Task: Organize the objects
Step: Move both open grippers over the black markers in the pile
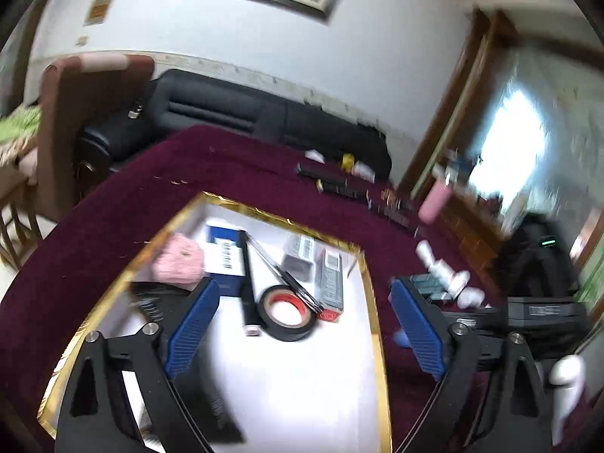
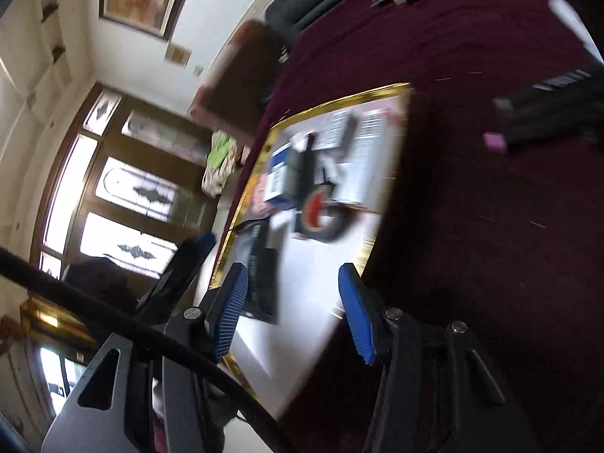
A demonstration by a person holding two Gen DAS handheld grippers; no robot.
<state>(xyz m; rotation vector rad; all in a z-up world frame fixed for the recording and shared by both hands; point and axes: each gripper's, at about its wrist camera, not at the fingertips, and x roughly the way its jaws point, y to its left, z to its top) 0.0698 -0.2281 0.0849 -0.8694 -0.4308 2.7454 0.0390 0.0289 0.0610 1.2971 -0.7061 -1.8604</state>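
Over the gold-rimmed tray (image 1: 372, 290), the left wrist view shows the left hand-held gripper (image 1: 305, 324) with jaws wide and nothing between them. The tray already holds a black tape roll (image 1: 287, 313), pens (image 1: 281, 275), a blue box (image 1: 222, 253), a pink yarn ball (image 1: 177, 264) and a grey carton (image 1: 332, 281). White bottles (image 1: 445, 271) and black tubes (image 1: 332, 185) wait on the maroon table (image 1: 226, 166). Next pick, I judge, should approach squarely, closing only once centred.

Beside the tray's near edge, the right wrist view shows the right hand-held gripper (image 2: 294, 309) partly open and empty. Only this view shows a black tube with a pink cap (image 2: 543, 113) lying on the cloth, well apart from the tray; only the left shows the bottles.
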